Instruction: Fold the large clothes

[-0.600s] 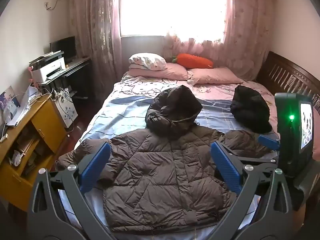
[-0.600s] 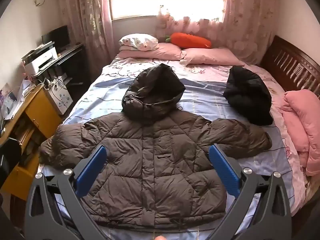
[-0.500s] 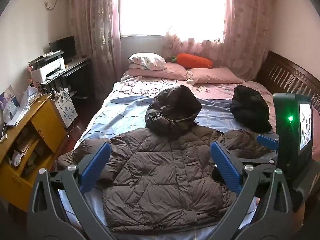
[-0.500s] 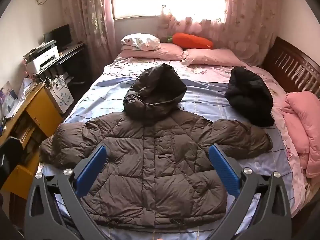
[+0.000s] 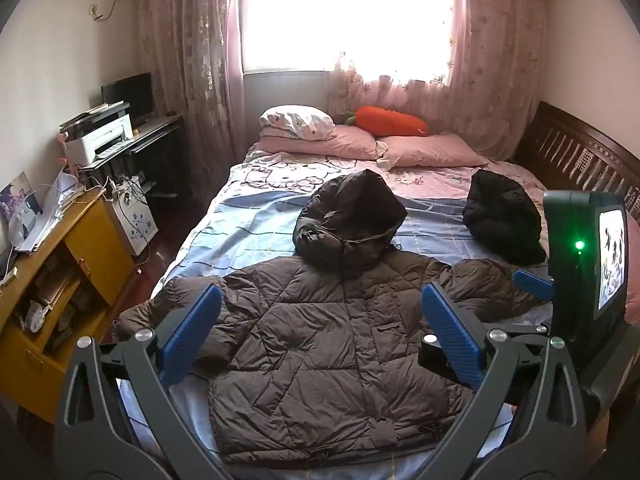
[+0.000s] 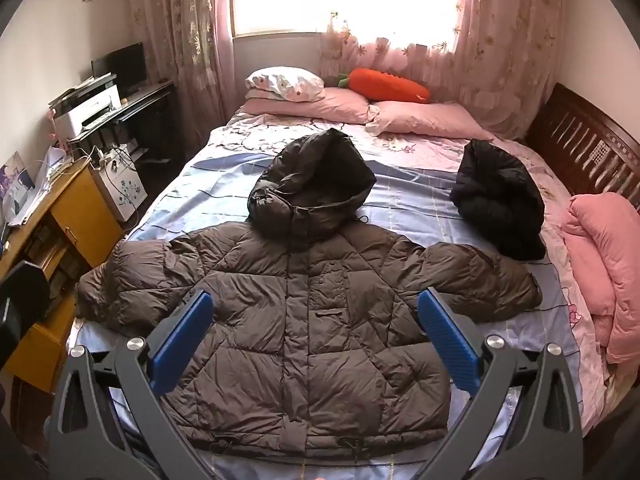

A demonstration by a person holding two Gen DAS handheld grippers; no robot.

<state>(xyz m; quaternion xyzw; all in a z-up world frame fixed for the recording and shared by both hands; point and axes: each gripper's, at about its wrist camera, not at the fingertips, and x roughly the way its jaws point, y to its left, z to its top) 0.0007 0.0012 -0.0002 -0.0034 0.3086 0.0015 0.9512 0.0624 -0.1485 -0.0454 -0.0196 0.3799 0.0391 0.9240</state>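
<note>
Almost nothing has changed in the last half second: your left gripper and right gripper have only drifted slightly, both hanging above the hem with fingers spread wide and empty. The brown puffer jacket lies flat, front up, sleeves out, on the bed. Folding hasn't begun; I'd judge a sleeve comes first.

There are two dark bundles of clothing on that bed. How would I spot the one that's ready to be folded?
Start at the bed. The brown puffer jacket lies spread flat across its near end, front up, sleeves out sideways, hood pointing toward the pillows. The black garment beyond its right sleeve is bunched in a heap.
</note>
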